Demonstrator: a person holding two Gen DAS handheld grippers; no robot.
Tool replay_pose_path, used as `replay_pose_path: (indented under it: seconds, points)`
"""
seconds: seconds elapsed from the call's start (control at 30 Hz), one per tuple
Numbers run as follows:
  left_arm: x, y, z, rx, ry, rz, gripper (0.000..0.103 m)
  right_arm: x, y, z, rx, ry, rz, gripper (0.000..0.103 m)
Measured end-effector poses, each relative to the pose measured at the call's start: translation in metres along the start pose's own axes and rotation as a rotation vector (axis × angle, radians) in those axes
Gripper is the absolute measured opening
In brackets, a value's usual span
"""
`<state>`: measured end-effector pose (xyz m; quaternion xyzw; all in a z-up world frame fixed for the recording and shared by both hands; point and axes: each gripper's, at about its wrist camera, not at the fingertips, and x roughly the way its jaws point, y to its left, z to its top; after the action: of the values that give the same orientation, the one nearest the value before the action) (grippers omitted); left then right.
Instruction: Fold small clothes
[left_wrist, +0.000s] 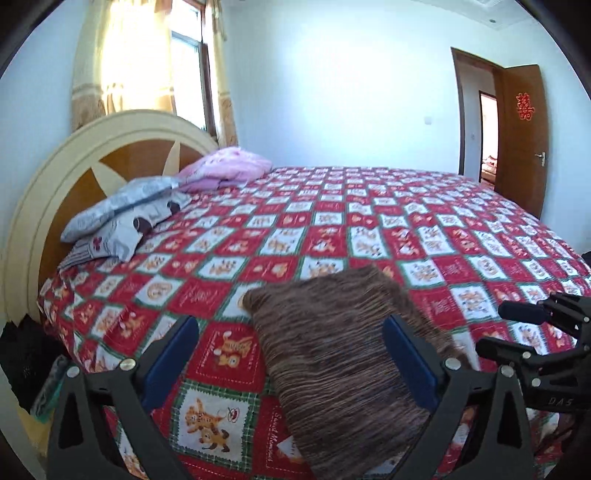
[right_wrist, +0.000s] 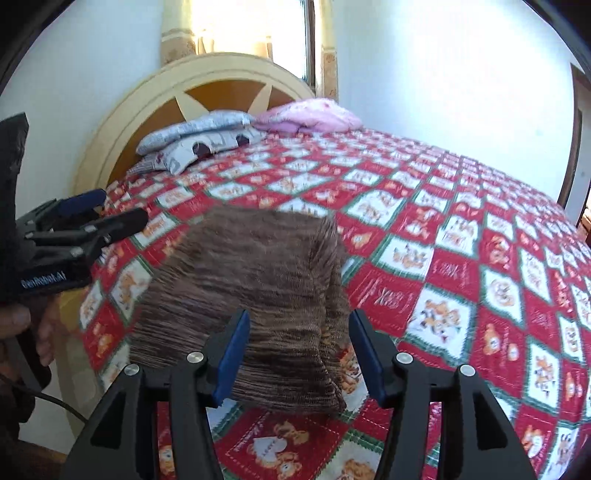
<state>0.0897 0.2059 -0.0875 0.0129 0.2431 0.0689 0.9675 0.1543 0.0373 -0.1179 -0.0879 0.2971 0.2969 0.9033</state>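
Now we look along both grippers at a brown striped garment lying folded near the edge of the bed, on a quilt of red and white squares with little bear pictures and green borders. We see the left gripper with its blue-padded fingers spread wide; the garment lies in front of them, its near part showing between them and running under the right finger, and the pads do not press on it. We see the right gripper with its fingers parted too, less widely, the right-hand end of the garment showing between them, and again the pads stand clear of the cloth. In the right wrist view the left gripper appears at the left edge, over the bed's side, with part of a hand below it. In the left wrist view the right gripper shows at the right edge, just beside the garment's far right corner. At the head of the bed we see a round cream and brown headboard, grey patterned pillows stacked against it and a pink folded blanket beside them. Behind are a curtained window, pale walls, and an open brown door with a red paper ornament on it.
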Motion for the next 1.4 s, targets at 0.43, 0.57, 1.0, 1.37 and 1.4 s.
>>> replay_pose_path:
  seconds: [0.43,0.57,1.0,1.37,1.4]
  points:
    - [-0.023,0.006,0.013,-0.028,-0.062,0.026,0.103,-0.048,0.008,0.023,0.012,-0.161,-0.018,0.064]
    - [-0.022,0.007,0.011,-0.038,-0.051,0.027,0.103,-0.046,0.009,0.023,0.009,-0.154,-0.020,0.064]
    - [-0.022,0.007,0.010,-0.038,-0.049,0.027,0.103,-0.047,0.008,0.020,0.018,-0.157,-0.014,0.065]
    - [-0.022,0.006,0.008,-0.039,-0.045,0.029,0.103,-0.045,0.011,0.019,0.016,-0.147,-0.008,0.065]
    - [-0.022,0.007,0.007,-0.038,-0.046,0.028,0.103,-0.045,0.011,0.019,0.016,-0.146,-0.008,0.065]
